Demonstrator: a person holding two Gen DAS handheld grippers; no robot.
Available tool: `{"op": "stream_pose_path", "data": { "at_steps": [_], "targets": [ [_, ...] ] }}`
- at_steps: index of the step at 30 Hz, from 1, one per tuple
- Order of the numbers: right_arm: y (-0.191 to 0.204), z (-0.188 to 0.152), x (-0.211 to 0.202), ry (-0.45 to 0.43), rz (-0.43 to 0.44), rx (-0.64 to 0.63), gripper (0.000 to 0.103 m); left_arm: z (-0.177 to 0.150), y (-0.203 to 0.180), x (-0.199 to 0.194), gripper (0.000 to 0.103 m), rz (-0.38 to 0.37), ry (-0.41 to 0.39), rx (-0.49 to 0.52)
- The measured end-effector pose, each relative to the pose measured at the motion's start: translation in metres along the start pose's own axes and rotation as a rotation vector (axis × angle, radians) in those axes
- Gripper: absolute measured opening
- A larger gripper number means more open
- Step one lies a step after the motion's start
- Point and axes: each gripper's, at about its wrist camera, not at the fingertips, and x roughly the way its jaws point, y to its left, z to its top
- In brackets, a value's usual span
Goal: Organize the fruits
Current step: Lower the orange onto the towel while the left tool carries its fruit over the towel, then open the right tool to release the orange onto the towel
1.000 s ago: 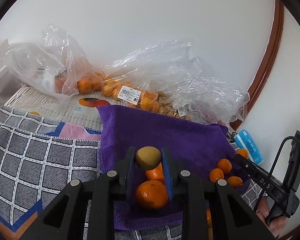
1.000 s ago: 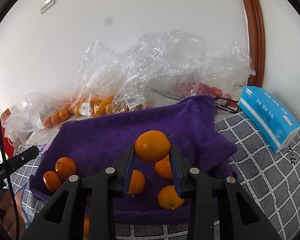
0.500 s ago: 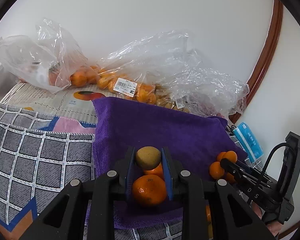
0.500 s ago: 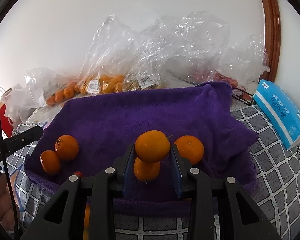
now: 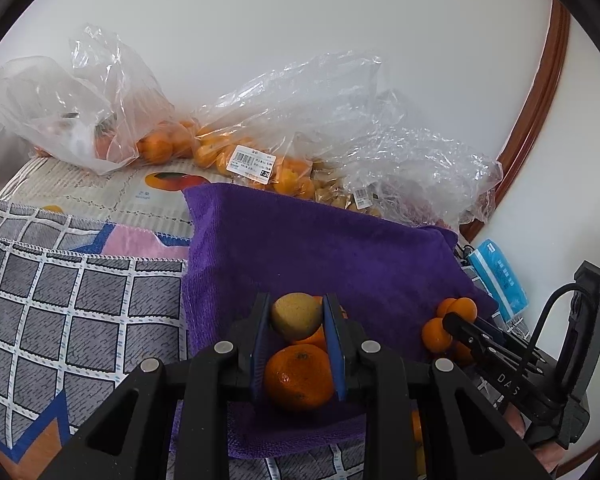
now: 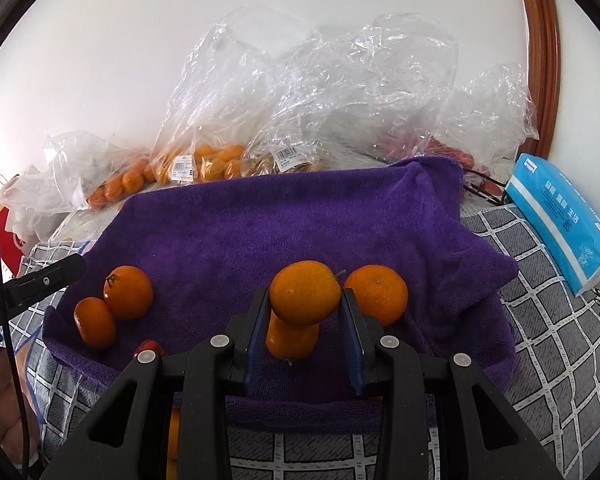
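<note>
My left gripper point(image 5: 296, 316) is shut on a small yellow-brown fruit point(image 5: 295, 317) and holds it above the near edge of the purple towel point(image 5: 320, 248). An orange point(image 5: 299, 376) lies on the towel below it. My right gripper point(image 6: 305, 300) is shut on an orange point(image 6: 305, 298) above the towel point(image 6: 284, 224). Under it lies another orange point(image 6: 292, 338), and one more orange point(image 6: 376, 294) lies just right. Two oranges point(image 6: 114, 306) lie at the towel's left. The right gripper also shows in the left wrist view point(image 5: 500, 356).
Clear plastic bags of fruit point(image 5: 256, 156) line the white wall behind the towel, also in the right wrist view point(image 6: 220, 164). A blue tissue pack point(image 6: 560, 220) lies at the right on the grey checked cloth point(image 6: 540, 360). A brown door frame point(image 6: 538, 40) stands at the far right.
Both grippers have moved forward and lower over the towel, each still holding its fruit. The right gripper has closed in toward the left one.
</note>
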Motion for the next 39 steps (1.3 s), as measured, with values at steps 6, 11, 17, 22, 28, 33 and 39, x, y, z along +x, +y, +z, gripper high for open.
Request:
{"op": "stream_pose_path", "data": {
  "at_steps": [6,11,17,22,28,33,39],
  "targets": [
    [0.0,0.0,0.0,0.001,-0.008,0.005,0.035,0.0,0.0,0.0,0.025,-0.009,-0.001,0.001],
    [-0.002,0.001,0.001,0.003,-0.014,0.011,0.035,0.0,0.001,0.001,0.025,-0.007,0.006,0.001],
    [0.0,0.001,0.001,0.004,-0.019,-0.003,0.035,0.001,0.006,0.004,0.025,-0.012,0.021,-0.026],
    [-0.002,0.0,0.001,0.001,-0.018,0.005,0.035,0.0,0.012,0.01,0.025,-0.016,0.057,-0.054],
    [-0.005,0.001,-0.002,-0.011,-0.005,0.017,0.036,-0.001,0.011,0.015,0.025,-0.003,0.081,-0.05],
    [-0.005,0.002,-0.005,-0.019,0.005,0.021,0.037,-0.002,0.01,0.017,0.025,0.008,0.083,-0.037],
    [-0.007,0.003,-0.01,-0.037,0.013,0.036,0.04,-0.002,0.009,0.016,0.025,0.003,0.075,-0.036]
  ]
}}
